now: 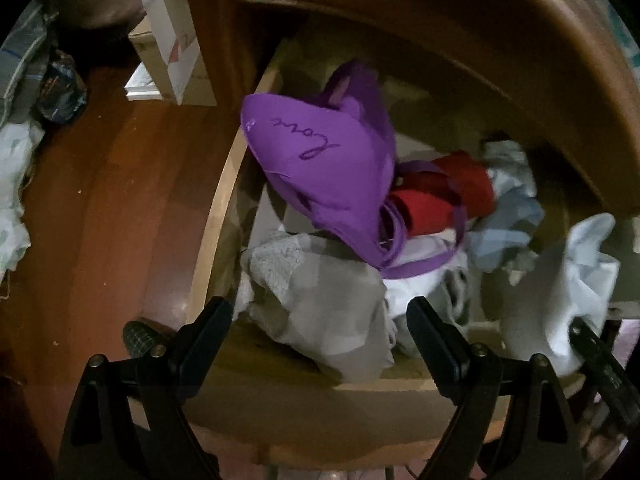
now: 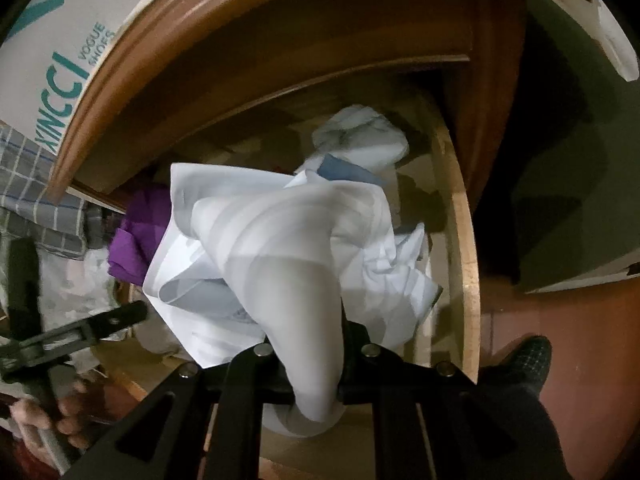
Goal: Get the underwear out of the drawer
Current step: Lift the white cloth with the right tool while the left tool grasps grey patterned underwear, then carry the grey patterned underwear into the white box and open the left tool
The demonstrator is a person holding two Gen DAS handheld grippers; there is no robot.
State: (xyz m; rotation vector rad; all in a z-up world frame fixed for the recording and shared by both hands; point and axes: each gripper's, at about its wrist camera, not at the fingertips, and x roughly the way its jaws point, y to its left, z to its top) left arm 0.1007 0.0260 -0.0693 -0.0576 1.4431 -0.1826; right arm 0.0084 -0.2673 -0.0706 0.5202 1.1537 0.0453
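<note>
An open wooden drawer (image 1: pixel 218 216) holds a heap of garments. On top lies a purple piece (image 1: pixel 320 168) with cursive writing, beside a red one (image 1: pixel 432 196), pale blue ones (image 1: pixel 508 216) and a grey lacy one (image 1: pixel 316 300). My left gripper (image 1: pixel 320 328) hangs open just above the grey lacy piece, nothing between its fingers. My right gripper (image 2: pixel 312 360) is shut on white underwear (image 2: pixel 280 248), which bunches up above the drawer (image 2: pixel 466 240). That white cloth (image 1: pixel 560 292) also shows at the right in the left wrist view. The purple piece (image 2: pixel 138 236) peeks out behind it.
The dresser's brown curved edge (image 1: pixel 540 60) overhangs the drawer's back. A white shoe box (image 2: pixel 52 72) rests on top. Red-brown wooden floor (image 1: pixel 100 200) lies to the left, with boxes (image 1: pixel 168 40) and bags (image 1: pixel 16 184). A slippered foot (image 2: pixel 528 360) stands by the drawer's right side.
</note>
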